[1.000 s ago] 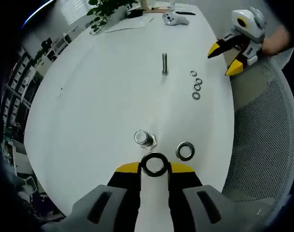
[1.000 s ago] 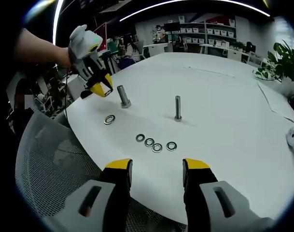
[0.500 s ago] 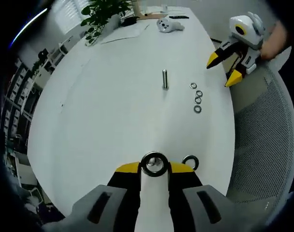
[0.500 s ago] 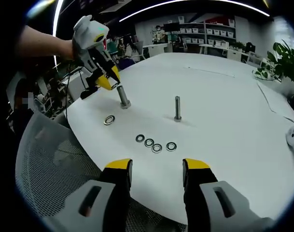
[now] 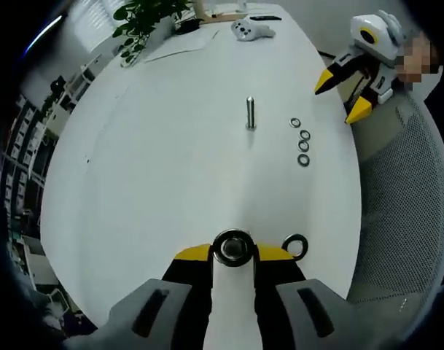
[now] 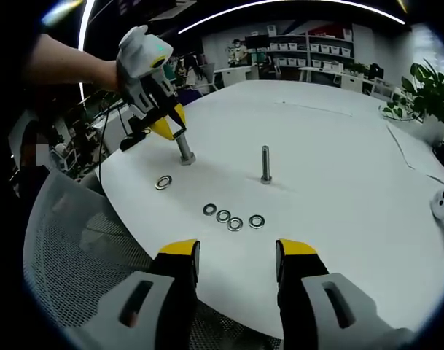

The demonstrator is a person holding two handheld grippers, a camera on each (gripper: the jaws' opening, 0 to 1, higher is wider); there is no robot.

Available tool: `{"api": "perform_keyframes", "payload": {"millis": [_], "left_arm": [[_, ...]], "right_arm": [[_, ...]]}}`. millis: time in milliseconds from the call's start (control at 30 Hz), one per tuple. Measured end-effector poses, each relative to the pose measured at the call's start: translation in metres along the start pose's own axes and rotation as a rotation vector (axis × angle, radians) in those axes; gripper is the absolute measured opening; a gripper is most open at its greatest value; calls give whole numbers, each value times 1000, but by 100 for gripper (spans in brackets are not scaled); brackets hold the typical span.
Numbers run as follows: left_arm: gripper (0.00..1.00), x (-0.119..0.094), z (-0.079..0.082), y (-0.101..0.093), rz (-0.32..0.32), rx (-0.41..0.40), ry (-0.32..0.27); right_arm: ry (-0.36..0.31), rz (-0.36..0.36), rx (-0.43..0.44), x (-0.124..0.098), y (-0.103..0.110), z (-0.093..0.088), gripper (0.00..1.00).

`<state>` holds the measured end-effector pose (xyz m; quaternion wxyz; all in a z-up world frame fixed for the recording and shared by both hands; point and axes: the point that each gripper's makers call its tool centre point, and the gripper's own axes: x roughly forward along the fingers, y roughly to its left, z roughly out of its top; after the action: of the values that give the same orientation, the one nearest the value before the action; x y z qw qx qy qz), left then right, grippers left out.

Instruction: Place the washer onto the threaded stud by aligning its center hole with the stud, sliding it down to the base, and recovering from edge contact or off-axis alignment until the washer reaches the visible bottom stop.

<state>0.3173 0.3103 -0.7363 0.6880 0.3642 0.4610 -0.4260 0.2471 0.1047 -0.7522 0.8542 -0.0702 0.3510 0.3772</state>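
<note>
- Gripping a washer [image 5: 233, 247] flat between its yellow tips, the left gripper [image 5: 233, 254] looks straight down, so the left gripper view gives the ring from above, its dark hole open toward the camera; whether a stud lies beneath it cannot be told there.
- From the side, the right gripper view supplies this: the left gripper [image 6: 168, 130] hangs tilted over the threaded stud [image 6: 184, 146] near the rounded edge of the white tabletop [image 6: 338, 168], its tips at the stud's top; the washer there is too small to make out.
- The right gripper [image 6: 237, 254] hovers off the tabletop edge with jaws spread apart and nothing between them; the left gripper view shows it [image 5: 342, 91] from outside, tips parted, beyond the far side edge.
- A spare washer [image 5: 295, 246] lies flat just beside the left tips, close to the edge; in the right gripper view it [image 6: 162, 182] sits near the stud's base.
- A second stud [image 6: 265, 164] stands upright toward the middle of the tabletop; a row of small washers [image 6: 233, 218] lies between it and the edge nearest the right gripper.
- A mesh chair [image 6: 76, 255] stands below that edge; a potted plant [image 5: 143, 18] and a white controller [image 5: 247, 30] sit at the far end.
</note>
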Motion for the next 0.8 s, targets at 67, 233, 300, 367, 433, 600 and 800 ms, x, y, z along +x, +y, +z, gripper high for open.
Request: {"api": "perform_keyframes", "payload": {"millis": [67,233,300,367,433,600,800], "left_arm": [[18,3,0,-1,-5,5,7],[18,11,-3,-2,-18,17,32],[18,16,-3,-2,-26,17,38],[18,20,-5,-3,-32,20,49],[18,26,-7,-3,-37,24,58],[18,35,-9,-5,-48,22,71],[19,41,-13,-5,-55,12,79]], "right_arm": [[1,0,0,0,0,0,44],[1,-4,3,0,-1,0,44],[2,-5,5,0,-1,0,44],[2,-7,5,0,-1,-1,44],[3,-7,6,0,-1,-1,44],[7,-6,-1,1,-1,-1,44],[8,-7,0,0,-1,-1,44]]}}
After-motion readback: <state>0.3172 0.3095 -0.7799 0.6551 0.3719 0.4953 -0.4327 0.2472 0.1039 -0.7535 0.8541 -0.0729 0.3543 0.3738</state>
